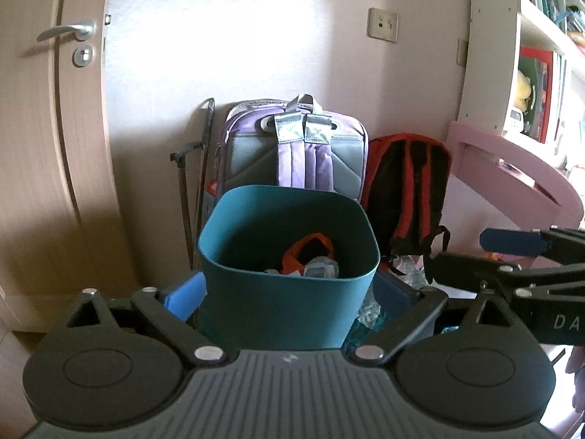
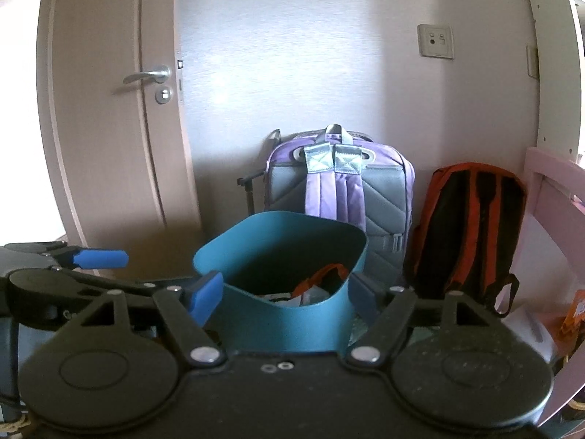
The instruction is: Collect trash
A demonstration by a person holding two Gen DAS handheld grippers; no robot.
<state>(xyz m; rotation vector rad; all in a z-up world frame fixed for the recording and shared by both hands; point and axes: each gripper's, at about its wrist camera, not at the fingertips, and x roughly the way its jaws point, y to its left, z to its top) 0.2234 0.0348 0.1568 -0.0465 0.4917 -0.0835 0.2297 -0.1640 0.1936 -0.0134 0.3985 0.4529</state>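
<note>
Both claws stood spread wide and empty: left gripper (image 1: pixel 289 294) and right gripper (image 2: pixel 285 294) each had blue pads flanking the teal bin (image 1: pixel 289 256), contact unclear. Bin sat upright, mouth up, at 12 o'clock of both. Trash (image 1: pixel 310 259) lay inside it; backpacks (image 1: pixel 296 146) behind.

The bin (image 1: pixel 289 278) is plain teal, with an orange-and-black wrapper (image 1: pixel 309 250) and grey-white scraps inside. Behind it, a backpack (image 1: pixel 298 150) is lilac with grey quilted panels; another backpack (image 1: pixel 409 190) is black with red-orange straps. The hand-held gripper pads (image 2: pixel 206 301) are blue on black arms. The door (image 1: pixel 55 146) is pale wood grain; the desk edge (image 1: pixel 512 161) is pink.
</note>
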